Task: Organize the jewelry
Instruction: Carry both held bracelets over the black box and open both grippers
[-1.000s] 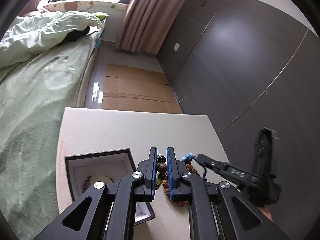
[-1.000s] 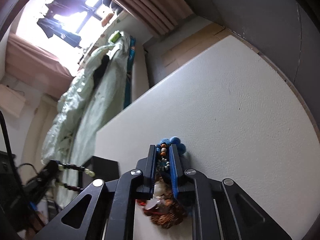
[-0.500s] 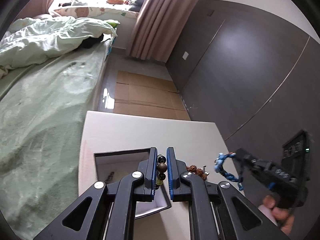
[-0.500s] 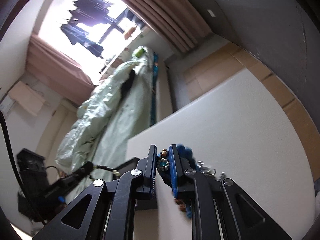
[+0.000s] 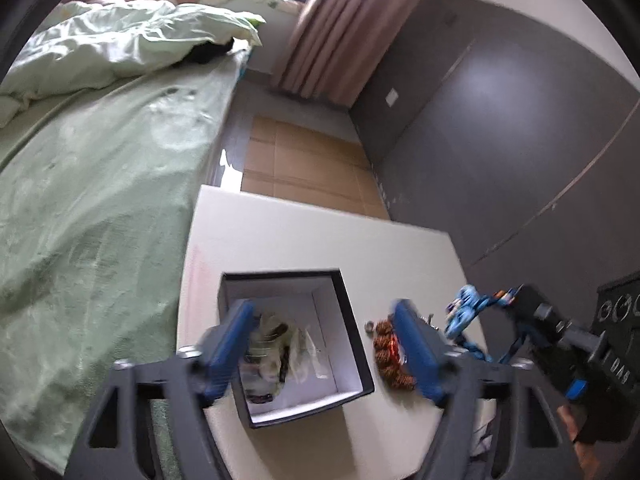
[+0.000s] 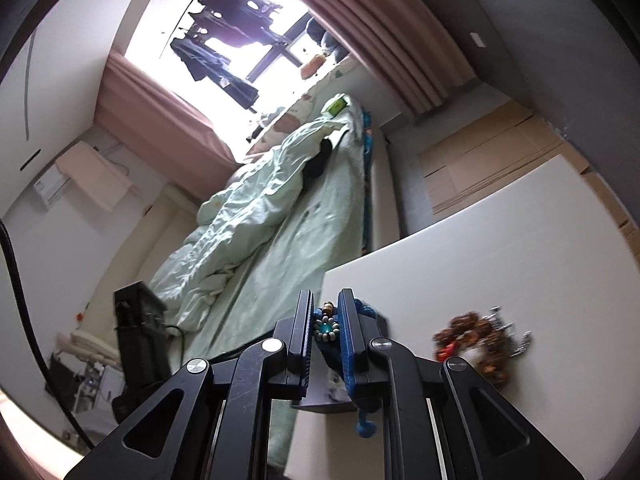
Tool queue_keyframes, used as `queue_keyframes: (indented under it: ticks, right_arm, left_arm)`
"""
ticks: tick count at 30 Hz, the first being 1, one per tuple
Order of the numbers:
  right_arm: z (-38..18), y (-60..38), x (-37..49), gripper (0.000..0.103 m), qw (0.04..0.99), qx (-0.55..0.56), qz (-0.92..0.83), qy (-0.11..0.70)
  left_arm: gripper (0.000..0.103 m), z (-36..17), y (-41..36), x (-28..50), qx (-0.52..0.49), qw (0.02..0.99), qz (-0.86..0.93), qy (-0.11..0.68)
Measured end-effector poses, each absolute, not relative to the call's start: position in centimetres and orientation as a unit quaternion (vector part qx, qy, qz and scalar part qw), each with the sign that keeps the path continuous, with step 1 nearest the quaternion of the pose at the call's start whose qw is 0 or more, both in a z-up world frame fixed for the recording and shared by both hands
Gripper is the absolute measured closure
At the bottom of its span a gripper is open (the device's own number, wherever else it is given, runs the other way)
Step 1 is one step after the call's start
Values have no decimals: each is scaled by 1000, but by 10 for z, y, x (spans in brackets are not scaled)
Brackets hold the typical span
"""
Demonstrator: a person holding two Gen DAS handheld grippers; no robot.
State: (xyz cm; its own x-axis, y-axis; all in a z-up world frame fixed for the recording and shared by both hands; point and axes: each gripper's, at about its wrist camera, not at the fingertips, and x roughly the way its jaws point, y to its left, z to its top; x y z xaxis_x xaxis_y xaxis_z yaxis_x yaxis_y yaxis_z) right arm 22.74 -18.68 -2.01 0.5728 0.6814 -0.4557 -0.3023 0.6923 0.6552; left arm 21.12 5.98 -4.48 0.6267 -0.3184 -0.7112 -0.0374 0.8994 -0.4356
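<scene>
Here the right gripper pinches a blue beaded bracelet between nearly closed pads, above the white table. It looks light, limp and apt to swing, so a hold across a few beads seems best. The left gripper has just been opening; its jaws stand spread, nothing between them, over the open black box, which holds jewelry.
</scene>
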Motion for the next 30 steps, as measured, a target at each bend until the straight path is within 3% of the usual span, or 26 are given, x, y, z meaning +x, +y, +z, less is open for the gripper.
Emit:
queue_keyframes:
  ticks: [19, 21, 22, 23, 30]
  right_arm:
    - [-49, -75, 215, 88, 843, 232, 313, 372]
    - [-52, -69, 216, 73, 841, 225, 306, 385]
    - [-54, -67, 217, 46, 836, 227, 305, 396]
    - [-55, -67, 217, 35, 835, 229, 299, 401]
    - [-42, -93, 212, 35, 851, 226, 281, 382]
  left_arm:
    - [25, -21, 116, 182, -215, 919, -7, 331]
    - [21, -20, 116, 181, -215, 921, -5, 325]
    - [20, -20, 116, 181, -214, 922, -5, 323]
    - [20, -20, 114, 181, -213, 922, -8, 322]
    - [20, -15, 101, 181, -205, 926, -23, 318]
